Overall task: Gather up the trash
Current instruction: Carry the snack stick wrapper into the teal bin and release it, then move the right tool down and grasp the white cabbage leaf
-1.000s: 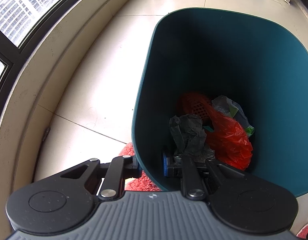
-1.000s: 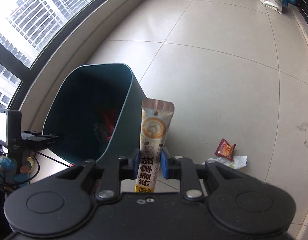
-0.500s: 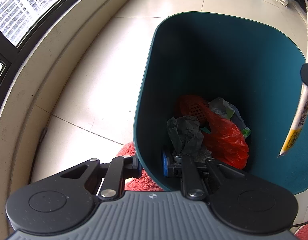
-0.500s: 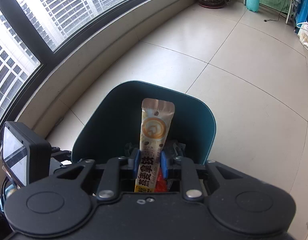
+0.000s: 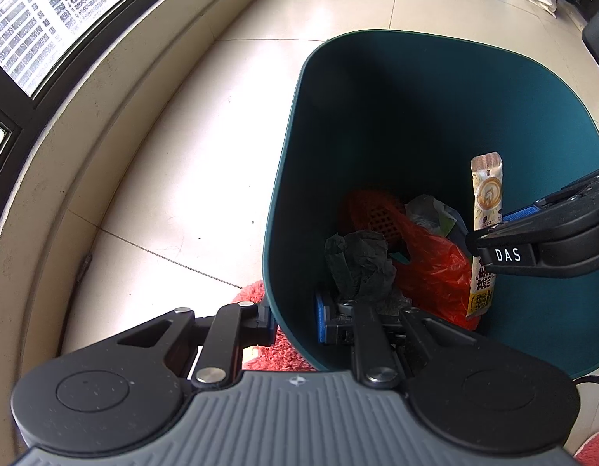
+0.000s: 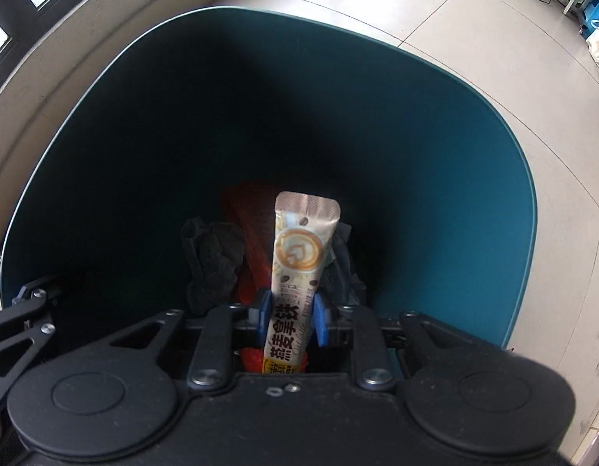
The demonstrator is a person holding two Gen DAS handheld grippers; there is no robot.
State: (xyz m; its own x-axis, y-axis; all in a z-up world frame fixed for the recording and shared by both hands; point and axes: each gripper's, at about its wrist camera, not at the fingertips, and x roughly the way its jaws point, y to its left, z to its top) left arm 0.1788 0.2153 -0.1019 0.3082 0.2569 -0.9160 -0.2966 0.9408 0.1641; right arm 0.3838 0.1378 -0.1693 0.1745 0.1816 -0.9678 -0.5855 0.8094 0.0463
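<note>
Trash already fills the bottom of the dark teal plastic bin — a crumpled black plastic bag on the left, an orange-red plastic bag to its right, and a red mesh piece farther back. At the bin's near left rim the left gripper grips the wall: one finger sits outside, the other inside with its blue pad against the plastic, the jaws narrowed onto the rim. A red fluffy mat shows beneath the bin on the pale floor tiles. On the right, the right gripper reaches over the opening from the bin's right side, pointing down into it — its blue pads pinch a long beige coffee-mix sachet near its lower half. The sachet stands upright, above the orange-red bag, inside the bin's mouth.
</note>
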